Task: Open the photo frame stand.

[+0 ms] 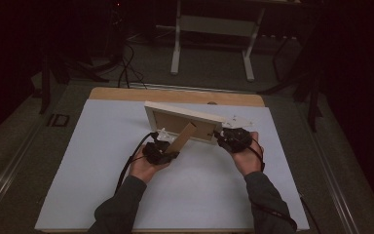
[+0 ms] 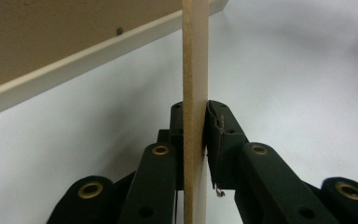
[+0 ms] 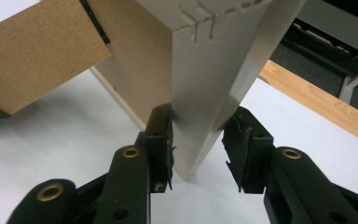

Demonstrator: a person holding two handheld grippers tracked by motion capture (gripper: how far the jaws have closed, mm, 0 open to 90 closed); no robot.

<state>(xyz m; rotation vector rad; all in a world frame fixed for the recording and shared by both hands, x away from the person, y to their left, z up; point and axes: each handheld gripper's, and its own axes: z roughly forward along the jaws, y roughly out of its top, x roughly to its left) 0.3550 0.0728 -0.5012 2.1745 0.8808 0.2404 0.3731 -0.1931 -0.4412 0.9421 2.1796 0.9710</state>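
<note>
Left claw (image 1: 168, 148) pinches the frame's stand (image 1: 183, 138), angled toward the person.

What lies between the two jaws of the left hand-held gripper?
In the left gripper view, the frame's thin cardboard stand runs edge-on between the jaws of the left hand-held gripper, and both jaws press on it.

No text, label, brand, number or sign can be read anywhere in these views. The back of the picture frame (image 1: 182, 123) and its cardboard stand (image 1: 184, 137) are plain, and the white table sheet (image 1: 102, 161) bears no print.
</note>
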